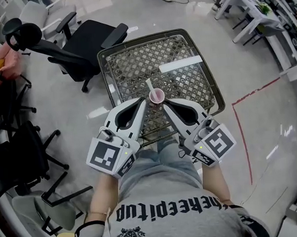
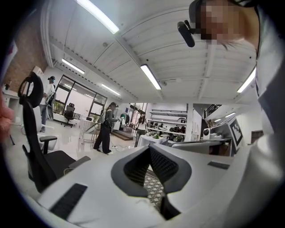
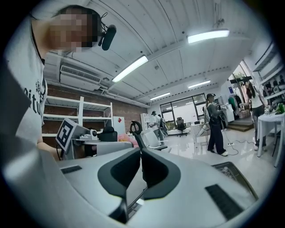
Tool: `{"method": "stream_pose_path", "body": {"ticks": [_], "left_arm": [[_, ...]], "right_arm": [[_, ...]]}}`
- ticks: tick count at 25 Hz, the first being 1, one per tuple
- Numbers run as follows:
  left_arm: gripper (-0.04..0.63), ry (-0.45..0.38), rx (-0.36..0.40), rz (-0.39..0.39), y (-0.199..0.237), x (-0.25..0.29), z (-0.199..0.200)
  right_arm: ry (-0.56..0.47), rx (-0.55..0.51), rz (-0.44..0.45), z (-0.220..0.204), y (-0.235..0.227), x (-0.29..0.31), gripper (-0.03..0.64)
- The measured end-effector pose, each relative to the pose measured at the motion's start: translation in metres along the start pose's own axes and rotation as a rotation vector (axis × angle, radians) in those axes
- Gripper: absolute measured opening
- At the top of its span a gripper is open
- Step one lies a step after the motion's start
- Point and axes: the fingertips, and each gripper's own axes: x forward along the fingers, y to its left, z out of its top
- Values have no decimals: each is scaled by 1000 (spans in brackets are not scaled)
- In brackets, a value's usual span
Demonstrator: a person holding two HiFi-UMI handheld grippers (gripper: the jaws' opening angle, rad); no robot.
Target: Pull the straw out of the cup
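Lining up: left gripper fingers shut, right gripper fingers barely apart, empty I think; next, pinch the straw above the cup.

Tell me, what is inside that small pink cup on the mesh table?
A white straw stands in the pink cup, leaning toward the far left. Its lower end is covered by the cup's wall, and whether any drink is in there cannot be told.
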Motion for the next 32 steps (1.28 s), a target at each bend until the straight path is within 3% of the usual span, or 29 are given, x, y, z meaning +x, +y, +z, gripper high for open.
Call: {"method": "stream_pose_path", "body": {"ticks": [16,32], "left_arm": [[26,4,-31,142,37,30,-4],[26,10,-91,284,76,56,-17]], "right_arm": [[104,5,93,-22,-56,43,43],[276,48,175,-85,-108,87,60]]}}
